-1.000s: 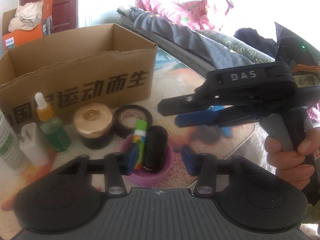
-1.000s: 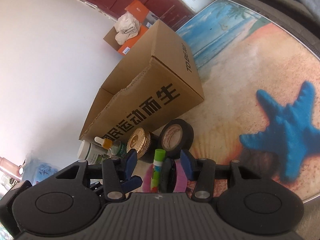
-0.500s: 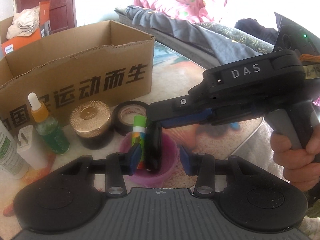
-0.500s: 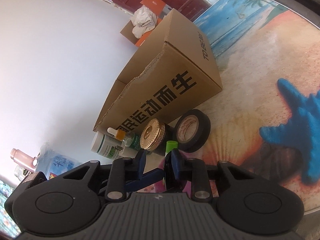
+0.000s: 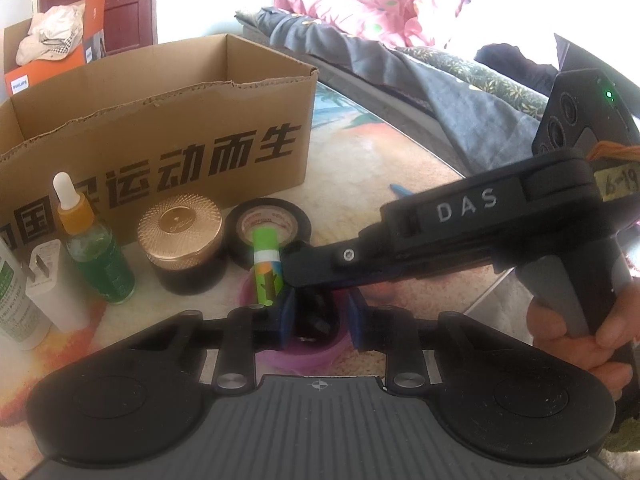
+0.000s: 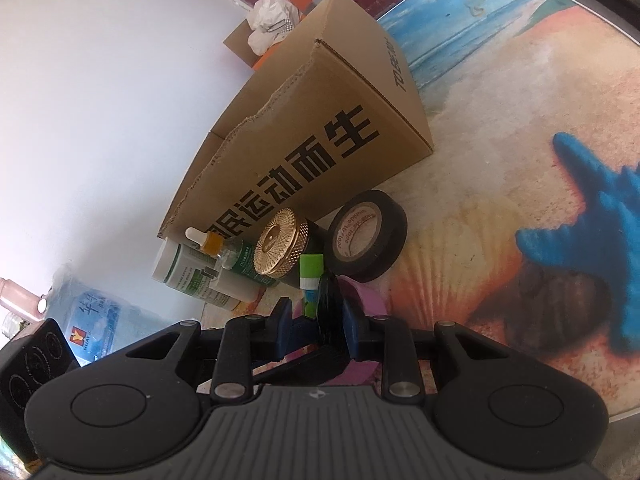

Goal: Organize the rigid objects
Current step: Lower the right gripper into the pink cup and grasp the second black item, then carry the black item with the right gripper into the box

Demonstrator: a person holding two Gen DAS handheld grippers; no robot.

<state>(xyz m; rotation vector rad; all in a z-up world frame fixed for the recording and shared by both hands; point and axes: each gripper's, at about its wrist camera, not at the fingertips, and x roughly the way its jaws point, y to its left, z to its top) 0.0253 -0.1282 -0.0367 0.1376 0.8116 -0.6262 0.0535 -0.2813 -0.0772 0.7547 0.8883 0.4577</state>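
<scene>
A purple cup (image 5: 296,356) stands on the beach-print mat and holds a green glue stick (image 5: 266,268) and a black cylinder (image 5: 314,314). My left gripper (image 5: 320,314) is low over the cup and its jaws are closing. One blue pad is inside beside the cylinder and the other is outside the cup's right wall. My right gripper (image 5: 308,280) reaches in from the right. In the right wrist view this gripper (image 6: 319,324) is shut on the black cylinder (image 6: 329,304), beside the glue stick (image 6: 311,276) and the cup (image 6: 370,296).
An open cardboard box (image 5: 160,136) stands behind. In front of it are a black tape roll (image 5: 268,222), a gold-lidded jar (image 5: 180,232), a green dropper bottle (image 5: 94,248), a white charger (image 5: 48,288) and a white bottle (image 5: 12,300). Bedding (image 5: 380,40) lies at the back right.
My right gripper swung in from the right over the cup and shut on the black cylinder. My left gripper's jaws narrowed around the cup's right side.
</scene>
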